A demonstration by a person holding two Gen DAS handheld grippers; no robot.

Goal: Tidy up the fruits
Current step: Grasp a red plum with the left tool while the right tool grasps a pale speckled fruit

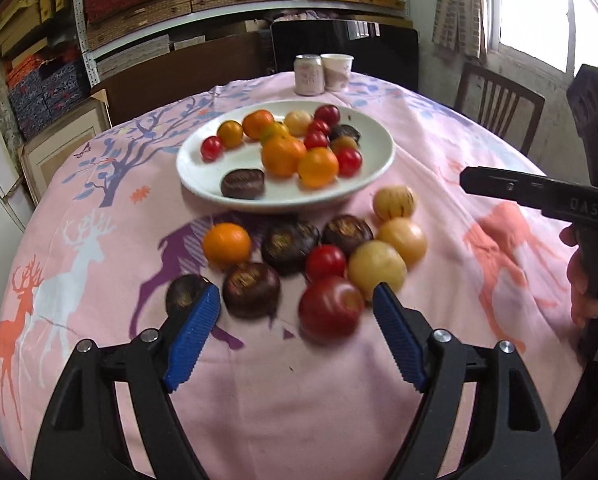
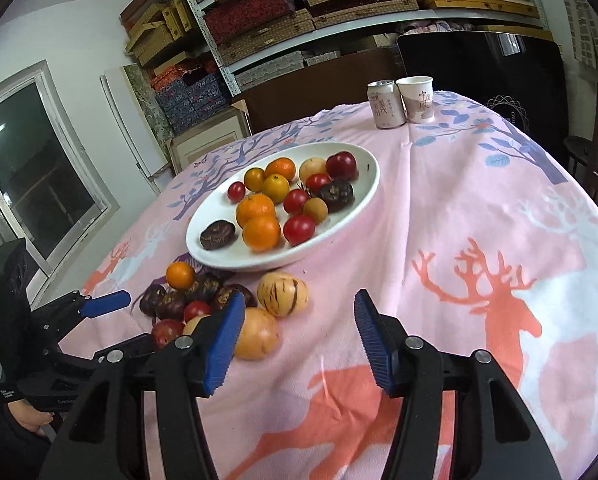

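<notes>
Left gripper (image 1: 297,304): jaws apart, empty, red plum (image 1: 331,309) just ahead between its tips.
Right gripper (image 2: 299,312): jaws apart, empty, striped melon (image 2: 283,294) ahead-left.
Plate (image 1: 203,176): beyond both.

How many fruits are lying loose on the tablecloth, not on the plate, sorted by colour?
Orange fruit: 1
Dark brown fruits: 4
Red fruits: 2
Pale yellow fruits: 3
Total: 10

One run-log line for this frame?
left gripper: open, empty | right gripper: open, empty | white plate: partly filled | loose fruit: on tablecloth
</notes>
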